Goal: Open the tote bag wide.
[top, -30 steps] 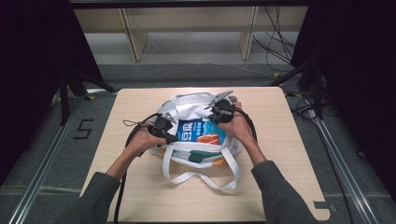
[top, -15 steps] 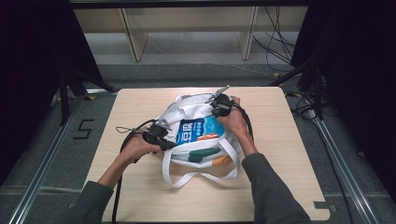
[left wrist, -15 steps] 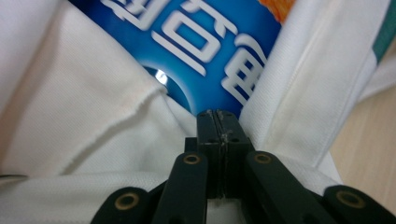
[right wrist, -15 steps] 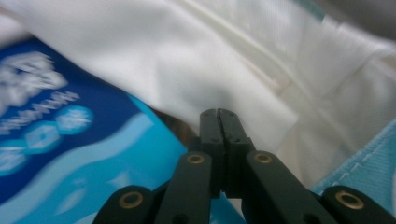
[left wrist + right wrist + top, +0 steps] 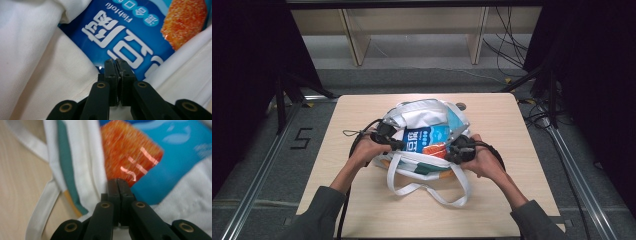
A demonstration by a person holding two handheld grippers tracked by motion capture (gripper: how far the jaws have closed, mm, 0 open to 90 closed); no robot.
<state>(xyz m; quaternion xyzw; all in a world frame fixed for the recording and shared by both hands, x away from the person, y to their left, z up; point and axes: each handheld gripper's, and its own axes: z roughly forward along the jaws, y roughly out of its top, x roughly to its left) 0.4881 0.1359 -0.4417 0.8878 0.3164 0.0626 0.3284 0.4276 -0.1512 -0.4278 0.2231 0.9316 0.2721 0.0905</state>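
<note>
On your bench (image 5: 362, 210) lies a white tote bag (image 5: 424, 112) holding a blue fish tofu packet (image 5: 427, 137). Your left gripper (image 5: 116, 63) and right gripper (image 5: 117, 183) sit at the bag's mouth, jaws clenched; whether they pinch fabric, you cannot tell.

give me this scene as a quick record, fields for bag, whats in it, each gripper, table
bag: white tote bag with looped handles, lying on the table, mouth open
contents: blue fish tofu packet, partly inside
left gripper: jaws closed at the bag's mouth edge by the packet
right gripper: jaws closed at the bag's edge
table: light wooden table
</note>
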